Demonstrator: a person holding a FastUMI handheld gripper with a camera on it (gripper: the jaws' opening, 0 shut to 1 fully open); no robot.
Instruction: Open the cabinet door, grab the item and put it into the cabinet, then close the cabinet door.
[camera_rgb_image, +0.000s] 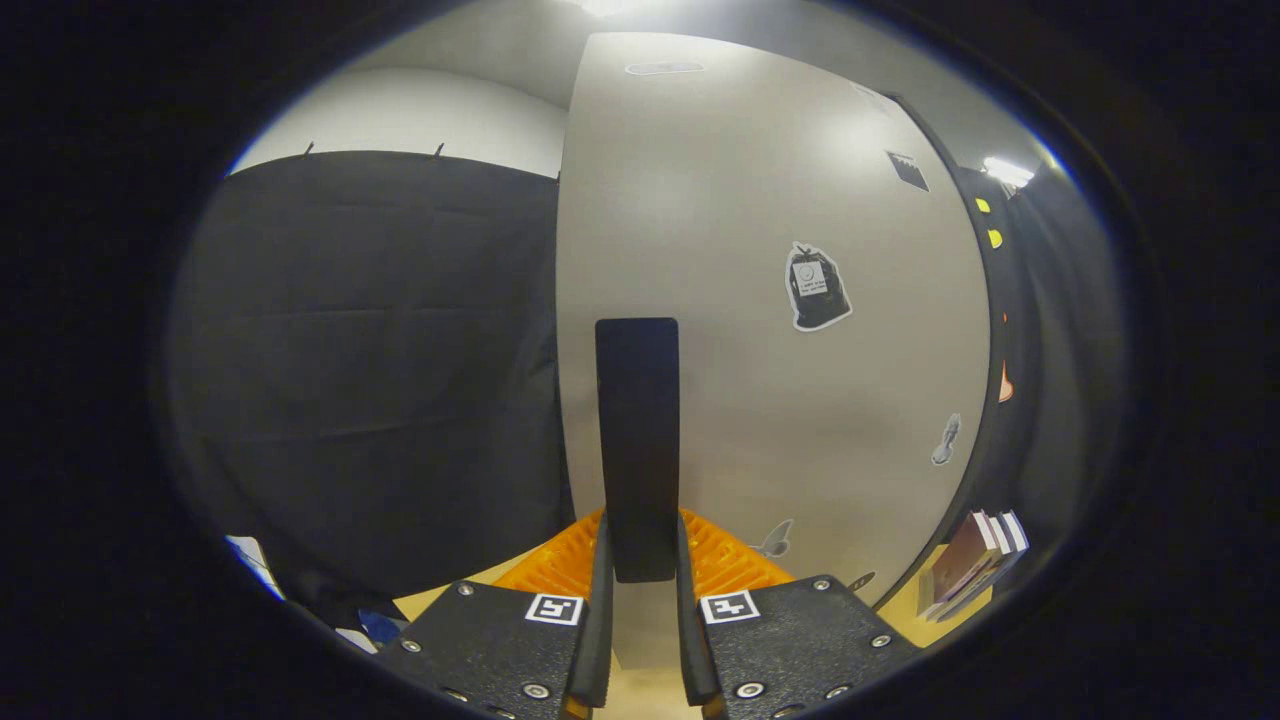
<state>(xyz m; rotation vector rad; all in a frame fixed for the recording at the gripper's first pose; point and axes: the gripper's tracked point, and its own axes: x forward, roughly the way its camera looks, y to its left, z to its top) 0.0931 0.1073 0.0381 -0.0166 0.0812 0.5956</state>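
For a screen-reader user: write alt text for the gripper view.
The gripper has its two fingers closed on the black vertical handle of a pale cabinet door, which carries several stickers. Black cloth hangs beside the door, and a few books lie on the wooden surface past the door's far edge.

The bench (640, 690) has a pale wooden top, bare just under the jaws. The cabinet (770, 400) stands on it. To the right of the cabinet a small stack of books (970, 560) lies on the bench, close to the cabinet's foot.
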